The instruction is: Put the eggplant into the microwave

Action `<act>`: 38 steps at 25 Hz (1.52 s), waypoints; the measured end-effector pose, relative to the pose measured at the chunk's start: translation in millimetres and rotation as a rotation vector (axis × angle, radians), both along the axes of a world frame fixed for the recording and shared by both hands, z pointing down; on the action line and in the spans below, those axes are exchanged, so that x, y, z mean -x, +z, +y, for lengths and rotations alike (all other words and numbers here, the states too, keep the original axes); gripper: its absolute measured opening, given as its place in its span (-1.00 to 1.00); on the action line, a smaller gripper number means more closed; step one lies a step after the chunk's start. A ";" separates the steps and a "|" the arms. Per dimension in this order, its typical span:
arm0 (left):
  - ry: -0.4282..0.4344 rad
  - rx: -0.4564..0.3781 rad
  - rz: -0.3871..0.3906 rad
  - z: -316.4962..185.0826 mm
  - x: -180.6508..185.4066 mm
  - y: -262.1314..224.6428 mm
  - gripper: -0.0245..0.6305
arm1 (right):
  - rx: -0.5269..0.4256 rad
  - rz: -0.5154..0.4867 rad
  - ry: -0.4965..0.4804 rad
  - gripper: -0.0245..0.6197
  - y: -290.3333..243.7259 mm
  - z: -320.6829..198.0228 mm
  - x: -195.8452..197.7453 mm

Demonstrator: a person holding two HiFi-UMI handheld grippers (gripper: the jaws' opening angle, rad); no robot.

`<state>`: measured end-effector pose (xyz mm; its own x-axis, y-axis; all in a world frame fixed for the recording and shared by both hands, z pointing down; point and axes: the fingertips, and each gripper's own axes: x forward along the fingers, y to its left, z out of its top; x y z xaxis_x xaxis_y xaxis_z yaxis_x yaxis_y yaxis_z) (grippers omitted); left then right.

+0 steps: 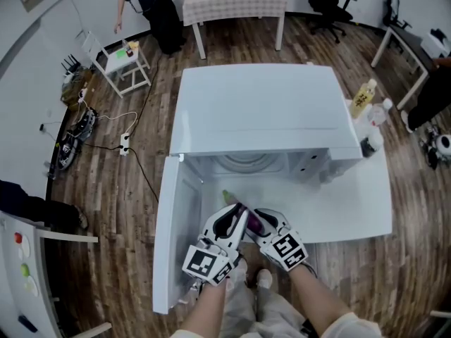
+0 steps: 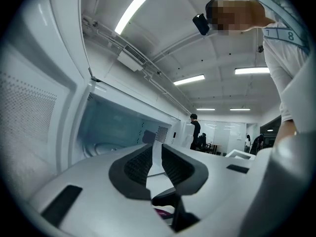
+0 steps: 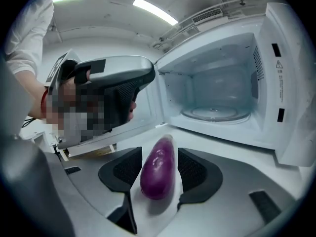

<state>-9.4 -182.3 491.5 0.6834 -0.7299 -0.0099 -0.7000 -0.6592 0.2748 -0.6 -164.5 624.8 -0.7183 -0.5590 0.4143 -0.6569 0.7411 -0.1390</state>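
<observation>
The glossy purple eggplant (image 3: pixel 158 174) lies on the white table (image 1: pixel 352 210) before the open white microwave's (image 3: pixel 217 83) sill, loose between the right gripper's (image 3: pixel 159 153) parted jaws. The left gripper's (image 2: pixel 157 149) jaws stand slightly apart near the swung-out door (image 1: pixel 176 238).

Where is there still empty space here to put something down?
The microwave's turntable is bare, and so is the white table in front, rightward toward the bottles. Crowded: before the opening, where the eggplant lies between the right gripper's open jaws, left gripper alongside.

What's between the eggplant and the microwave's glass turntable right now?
Only bare white tabletop and the open microwave sill; nothing stands between eggplant and turntable, as the right gripper view shows.
</observation>
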 end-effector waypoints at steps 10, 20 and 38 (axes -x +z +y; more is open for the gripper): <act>-0.016 0.010 0.010 2.3 1.6 3.5 -0.78 | -0.002 0.080 -0.036 -0.22 11.7 -1.0 5.1; -0.026 0.015 0.021 1.6 0.3 4.9 -0.78 | -0.055 0.033 -0.031 -0.22 -14.2 -18.8 -5.7; -0.010 0.025 0.036 1.3 -5.2 7.3 -0.78 | -0.146 -0.011 0.022 -0.22 -54.3 -72.8 -15.0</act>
